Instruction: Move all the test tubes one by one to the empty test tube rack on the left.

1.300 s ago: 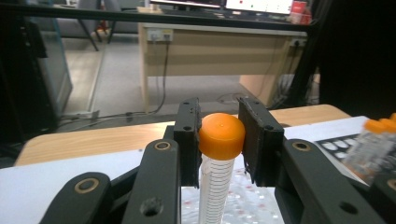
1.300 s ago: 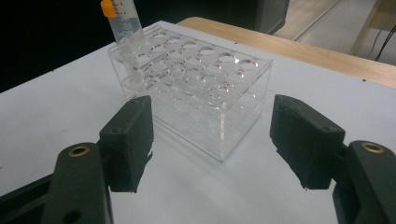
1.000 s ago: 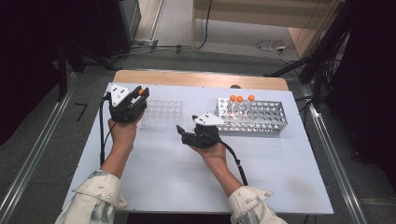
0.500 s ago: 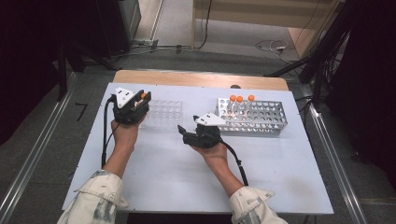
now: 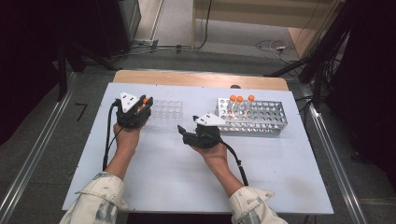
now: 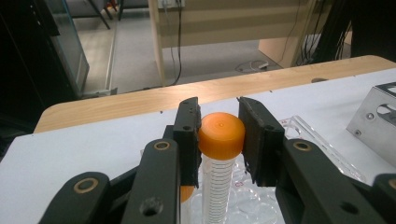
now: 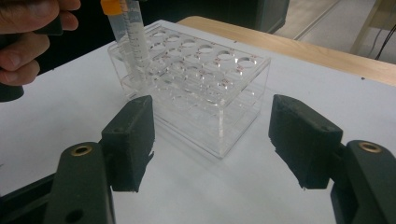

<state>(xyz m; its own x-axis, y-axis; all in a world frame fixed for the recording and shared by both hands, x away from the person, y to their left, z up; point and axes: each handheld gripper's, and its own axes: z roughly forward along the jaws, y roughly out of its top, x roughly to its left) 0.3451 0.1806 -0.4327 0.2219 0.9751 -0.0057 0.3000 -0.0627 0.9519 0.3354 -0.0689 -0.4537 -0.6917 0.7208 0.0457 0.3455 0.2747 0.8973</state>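
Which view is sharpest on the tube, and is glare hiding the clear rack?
Left gripper view: orange-capped tube sharp, background soft. Right gripper view: clear rack readable, mild reflections, near jaws dark. High view: clear rack washes out against the white table.

the right gripper [image 7: 212, 140] has its black fingers [image 7: 130, 140] spread apart over the white counter [image 7: 201, 196], facing a clear rack [image 7: 205, 93]. an orange-capped tube [image 7: 127, 37] stands upright in the rack's far corner, beside a hand [image 7: 28, 37].

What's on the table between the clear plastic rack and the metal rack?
The right gripper, jaws open, in the high view; otherwise bare white table between clear rack and metal rack.
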